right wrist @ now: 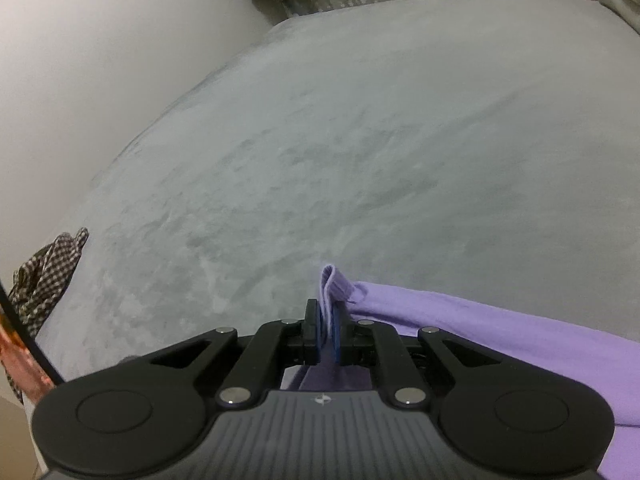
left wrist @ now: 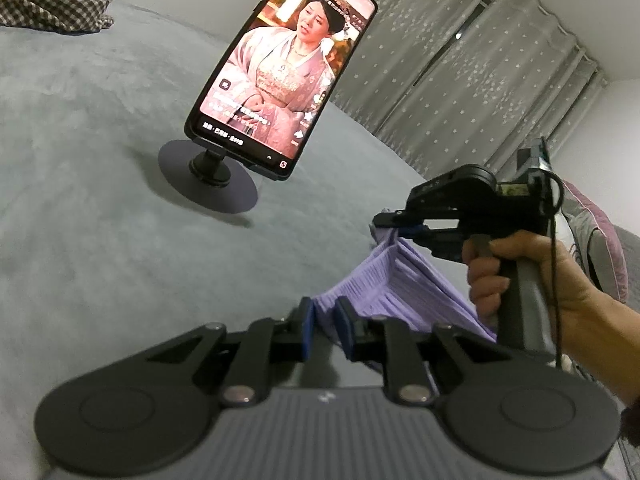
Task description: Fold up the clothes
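Holding a purple garment (right wrist: pixel 500 332) taut between both tools.

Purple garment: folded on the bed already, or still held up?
Held up, not folded flat. The purple garment hangs stretched between the left gripper and right gripper, each pinching an edge above the bed.

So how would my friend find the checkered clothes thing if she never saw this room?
Look at the big grey bed. At its far edge by the white wall lies a crumpled checked garment. It is brown-and-white checked, unlike the plain purple garment held in the grippers.
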Demonstrator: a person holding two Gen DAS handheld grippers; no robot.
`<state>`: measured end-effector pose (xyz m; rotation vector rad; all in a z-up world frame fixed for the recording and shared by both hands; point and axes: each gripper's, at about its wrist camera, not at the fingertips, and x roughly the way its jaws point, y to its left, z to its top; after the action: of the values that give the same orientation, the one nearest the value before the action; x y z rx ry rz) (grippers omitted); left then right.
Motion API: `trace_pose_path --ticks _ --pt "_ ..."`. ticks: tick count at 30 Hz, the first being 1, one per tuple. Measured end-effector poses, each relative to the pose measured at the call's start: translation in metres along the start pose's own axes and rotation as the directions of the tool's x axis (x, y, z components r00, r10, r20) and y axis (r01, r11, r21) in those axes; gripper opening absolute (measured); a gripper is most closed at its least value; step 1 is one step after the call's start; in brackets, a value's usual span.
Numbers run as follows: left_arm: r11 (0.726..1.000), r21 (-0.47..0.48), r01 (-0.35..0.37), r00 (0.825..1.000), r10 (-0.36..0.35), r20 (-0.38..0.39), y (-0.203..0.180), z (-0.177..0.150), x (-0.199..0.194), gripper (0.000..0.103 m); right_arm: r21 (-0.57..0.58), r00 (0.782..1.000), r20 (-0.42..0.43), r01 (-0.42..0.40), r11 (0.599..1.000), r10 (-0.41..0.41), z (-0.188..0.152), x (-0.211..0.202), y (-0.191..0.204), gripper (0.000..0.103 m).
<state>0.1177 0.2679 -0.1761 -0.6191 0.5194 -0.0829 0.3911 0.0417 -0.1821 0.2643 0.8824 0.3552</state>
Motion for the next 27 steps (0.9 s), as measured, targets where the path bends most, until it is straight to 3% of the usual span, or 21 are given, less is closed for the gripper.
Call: trace_pose_path --ticks 3,7,9,14,27 --pt "1.0 -0.002 0.003 1.0 -0.003 0.002 0.001 0.0 0.0 0.016 0.009 1.0 -0.002 -0.017 1.0 0.017 0.0 0.003 0.0 0.015" --pt "1.0 0.001 0.006 1.0 -0.006 0.003 -0.001 0.001 0.0 0.019 0.028 0.998 0.001 -0.06 0.998 0.06 0.002 -0.009 -0.005 0.042" --pt "1.0 -0.001 0.007 1.0 -0.007 0.004 -0.002 0.001 -0.001 0.025 0.036 0.998 0.01 -0.069 0.997 0.069 0.001 -0.02 -0.009 0.046" --pt "1.0 0.015 -0.011 1.0 0.011 0.011 -0.013 0.0 -0.007 0.048 0.057 0.997 0.03 -0.069 0.996 0.067 -0.01 -0.052 -0.028 0.047" --pt "0.999 0.02 -0.043 0.999 0.043 -0.006 -0.028 -0.003 -0.031 0.062 0.04 0.991 0.124 0.045 0.998 -0.049 -0.069 -0.16 -0.1 0.047"
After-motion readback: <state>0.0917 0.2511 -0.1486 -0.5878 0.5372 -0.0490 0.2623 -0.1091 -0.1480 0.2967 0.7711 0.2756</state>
